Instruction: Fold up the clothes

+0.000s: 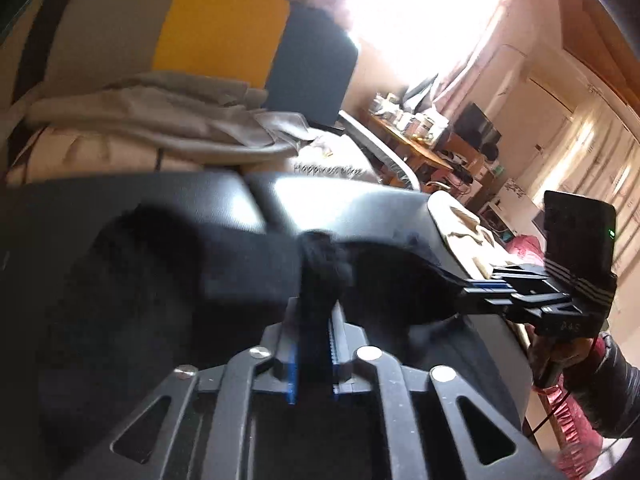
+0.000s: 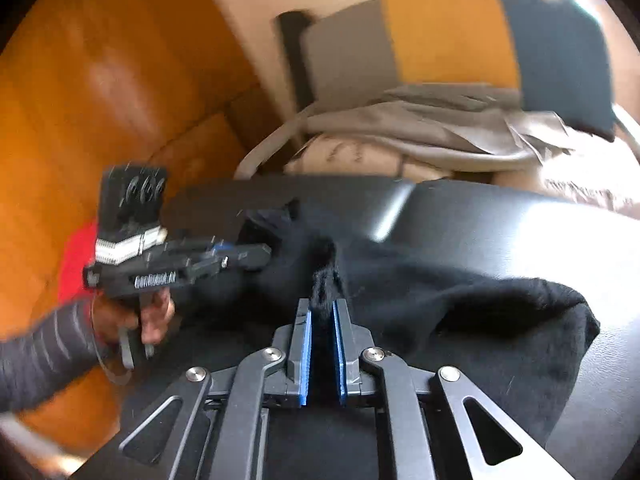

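A black fuzzy garment (image 1: 160, 272) lies crumpled across a glossy black padded surface (image 1: 352, 200). In the left wrist view my left gripper (image 1: 314, 304) is shut on a bunched fold of the garment between its blue pads. My right gripper (image 1: 466, 290) comes in from the right and pinches the garment's right end. From the right wrist camera, the right gripper (image 2: 323, 304) clamps a raised ridge of the black garment (image 2: 460, 292). The left gripper (image 2: 266, 254), held by a hand (image 2: 154, 320), bites the garment's left end.
Behind the padded surface (image 2: 500, 216) lie a pile of grey clothes (image 1: 140, 116) and a grey, yellow and navy cushion (image 1: 220, 28). An orange leather sofa (image 2: 100, 100) is at the left. A cluttered desk (image 1: 412, 132) stands far right under a bright window.
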A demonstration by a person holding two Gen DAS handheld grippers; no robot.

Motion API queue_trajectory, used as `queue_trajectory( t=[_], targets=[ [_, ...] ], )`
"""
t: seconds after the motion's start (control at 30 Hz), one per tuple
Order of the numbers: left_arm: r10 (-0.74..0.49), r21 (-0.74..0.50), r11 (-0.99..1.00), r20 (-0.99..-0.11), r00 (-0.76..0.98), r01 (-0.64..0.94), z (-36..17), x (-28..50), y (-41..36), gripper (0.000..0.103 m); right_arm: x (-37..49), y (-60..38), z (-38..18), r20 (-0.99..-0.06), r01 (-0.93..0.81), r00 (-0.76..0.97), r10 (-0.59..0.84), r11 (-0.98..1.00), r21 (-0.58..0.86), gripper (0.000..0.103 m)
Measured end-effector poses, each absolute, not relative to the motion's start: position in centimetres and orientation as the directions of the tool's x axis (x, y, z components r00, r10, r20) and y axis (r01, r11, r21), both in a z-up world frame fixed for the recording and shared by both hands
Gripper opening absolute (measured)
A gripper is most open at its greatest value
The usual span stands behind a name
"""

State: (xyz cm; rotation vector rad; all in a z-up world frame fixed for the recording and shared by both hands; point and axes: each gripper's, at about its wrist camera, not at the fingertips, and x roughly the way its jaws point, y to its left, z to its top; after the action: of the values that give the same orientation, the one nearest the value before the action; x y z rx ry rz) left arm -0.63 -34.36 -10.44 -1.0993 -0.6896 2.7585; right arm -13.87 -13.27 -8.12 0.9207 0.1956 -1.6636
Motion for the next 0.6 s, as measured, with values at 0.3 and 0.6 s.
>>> queue_trajectory(
  t=[0.3,0.6],
  targets=[
    [0.265,-0.599,-0.76,-0.64,-0.721,0.252,-14.8,9.2,-36.2,0.025,-12.8,-8.2,-11.1,-0.681,0.795,0.042,-0.731,-0.389,0.466,0.035],
    [0.185,-0.516,-0.808,-0.68,-0.709,0.284,-13.2,2.5,-38.8,0.031,-21.3,-9.9,-14.0,-0.62,0.508,-0.089,-0.779,-0.571,0.645,0.037]
  ],
)
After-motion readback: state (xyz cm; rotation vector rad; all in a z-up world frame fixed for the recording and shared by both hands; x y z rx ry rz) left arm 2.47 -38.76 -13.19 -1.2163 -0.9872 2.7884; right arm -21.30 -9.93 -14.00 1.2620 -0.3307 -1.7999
